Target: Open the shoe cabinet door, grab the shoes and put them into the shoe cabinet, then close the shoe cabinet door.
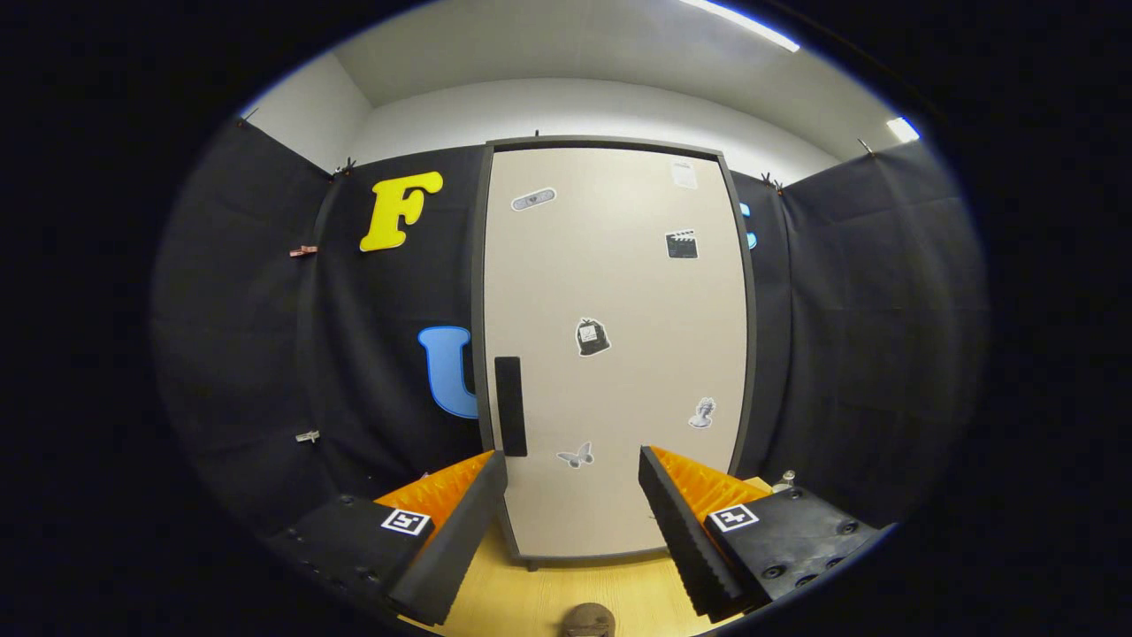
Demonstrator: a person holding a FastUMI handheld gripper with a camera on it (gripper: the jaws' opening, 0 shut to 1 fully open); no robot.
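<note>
Beyond the spread, empty claw (573, 522), the shoe cabinet door (615, 354) is seen closed; opening is likely pending, and its dark handle (510, 405) must be reached.

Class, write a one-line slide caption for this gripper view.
Open gripper faces the closed shoe cabinet door, its dark handle just beyond the left finger.
</note>
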